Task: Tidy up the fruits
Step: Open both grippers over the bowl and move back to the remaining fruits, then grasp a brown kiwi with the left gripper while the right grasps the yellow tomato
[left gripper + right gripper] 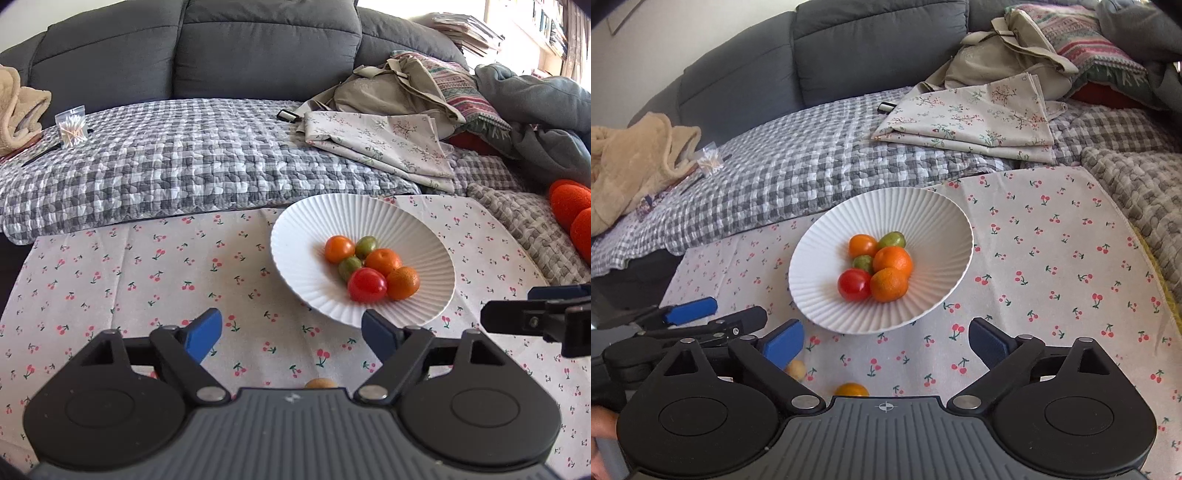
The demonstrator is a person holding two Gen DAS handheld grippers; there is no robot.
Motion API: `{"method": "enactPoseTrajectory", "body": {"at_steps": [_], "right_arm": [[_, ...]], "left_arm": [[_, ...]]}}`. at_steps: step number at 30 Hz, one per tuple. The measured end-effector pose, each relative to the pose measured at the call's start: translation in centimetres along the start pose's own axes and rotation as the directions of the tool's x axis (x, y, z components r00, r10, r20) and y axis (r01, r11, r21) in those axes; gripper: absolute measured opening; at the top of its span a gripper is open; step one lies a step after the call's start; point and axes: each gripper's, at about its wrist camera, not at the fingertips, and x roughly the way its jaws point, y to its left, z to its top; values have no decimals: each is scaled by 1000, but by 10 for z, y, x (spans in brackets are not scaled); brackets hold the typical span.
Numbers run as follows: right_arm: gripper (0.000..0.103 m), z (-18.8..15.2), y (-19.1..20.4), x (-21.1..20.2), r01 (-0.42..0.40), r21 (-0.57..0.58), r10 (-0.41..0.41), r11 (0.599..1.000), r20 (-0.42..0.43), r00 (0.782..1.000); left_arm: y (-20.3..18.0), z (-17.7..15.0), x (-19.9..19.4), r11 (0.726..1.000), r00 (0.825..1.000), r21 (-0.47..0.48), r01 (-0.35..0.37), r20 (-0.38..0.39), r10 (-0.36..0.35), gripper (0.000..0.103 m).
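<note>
1. While most fruits already lie in the white bowl (pixel 812 266), the left gripper (pixel 291 336) hovers over the cherry-print cloth (pixel 129 266) with fingers spread wide, empty
2. A pale fruit (pixel 796 369) and a yellow fruit (pixel 851 389) lie loose on the cloth, just before the bowl
3. The right gripper (pixel 886 341) is also wide open, holding nothing
4. I judge the next move needs one gripper lowered around a loose fruit

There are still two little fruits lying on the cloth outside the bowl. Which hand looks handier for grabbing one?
Probably the right gripper. Its jaws are open and the yellow-orange fruit lies between them, just short of the white bowl. The pale fruit lies beside its left finger.
</note>
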Motion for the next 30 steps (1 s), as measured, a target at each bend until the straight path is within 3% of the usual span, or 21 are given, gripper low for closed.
{"method": "enactPoseTrajectory", "body": {"at_steps": [2, 5, 11, 21, 30], "right_arm": [[101, -2, 6, -6, 40, -51, -39, 998, 23, 999], [102, -4, 4, -10, 21, -30, -21, 999, 16, 1000], [102, -13, 3, -26, -27, 19, 27, 999, -21, 999], [102, -30, 7, -33, -22, 41, 25, 999, -71, 997], [102, -36, 18, -26, 1, -11, -2, 1000, -70, 998]], "left_arm": [[2, -2, -5, 1000, 1000, -11, -6, -6, 6, 95], [7, -7, -12, 999, 1000, -34, -15, -17, 14, 100], [6, -19, -23, 1000, 999, -16, -19, -32, 18, 101], [-16, -43, -39, 999, 998, 37, 0, -61, 2, 101], [-38, -60, -34, 995, 997, 98, 20, -77, -13, 99]]}}
